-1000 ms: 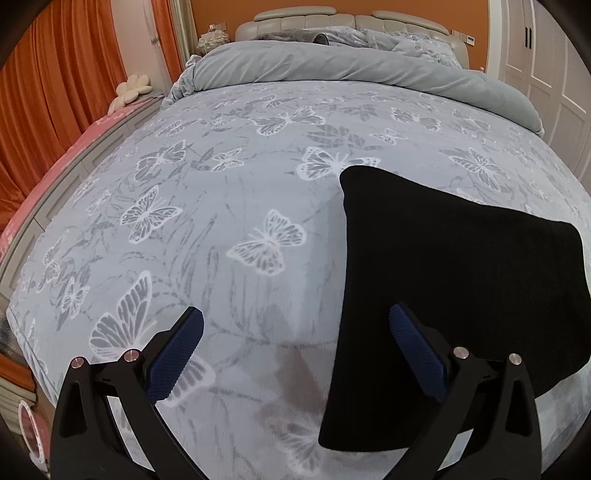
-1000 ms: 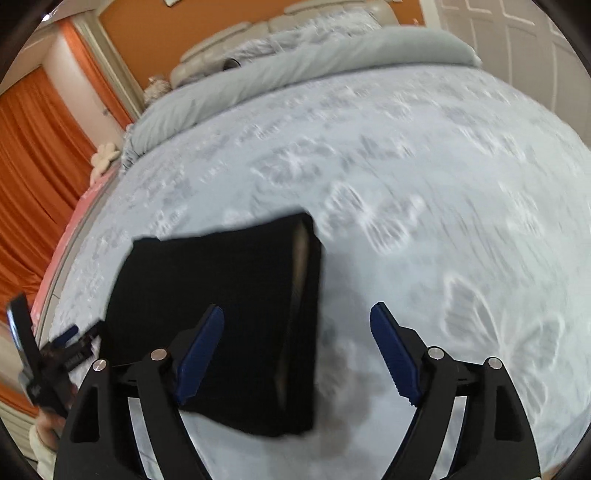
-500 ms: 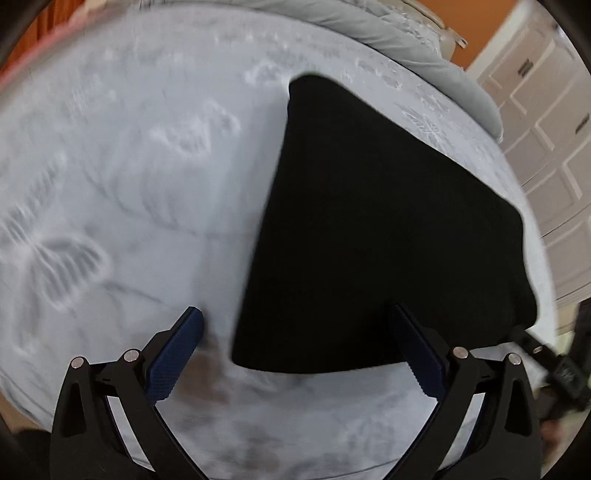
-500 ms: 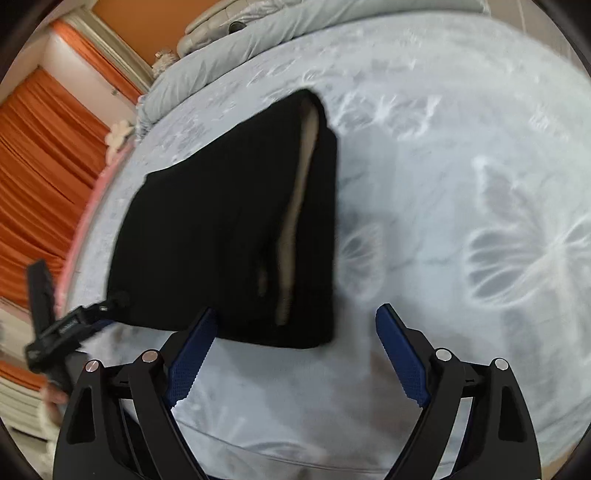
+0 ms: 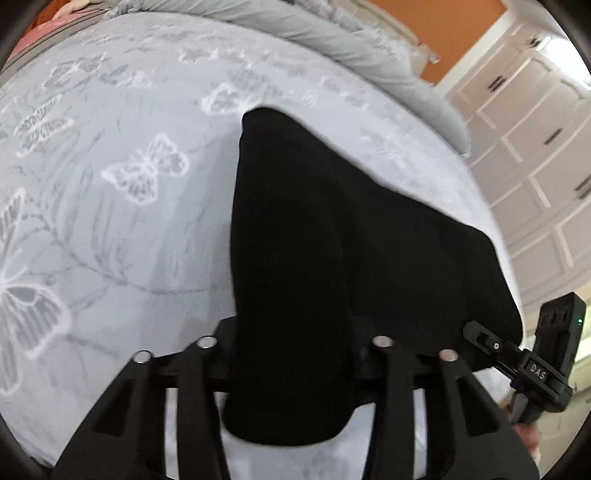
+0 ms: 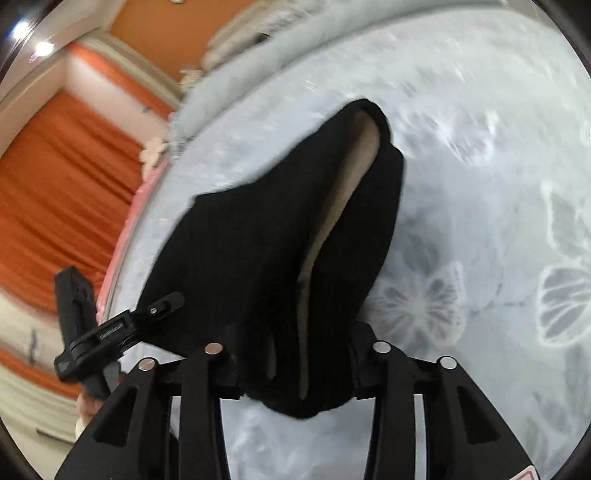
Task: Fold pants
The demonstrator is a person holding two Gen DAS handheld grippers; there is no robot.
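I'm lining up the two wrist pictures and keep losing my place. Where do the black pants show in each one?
Left wrist: the pants fill the centre and right, their near left corner between this gripper's closing jaws.
Right wrist: the pants lie centre-left, tan lining showing, near right corner between this gripper's closing jaws.
Shared landmark: the grey duvet, rolled at the bed's far end.

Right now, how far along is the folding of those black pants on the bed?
The black pants already lie as a compact folded block on the butterfly bedspread. In hand: the left gripper and right gripper each have a near corner between closing jaws. What looks left is a further fold away from the camera, or moving the stack.
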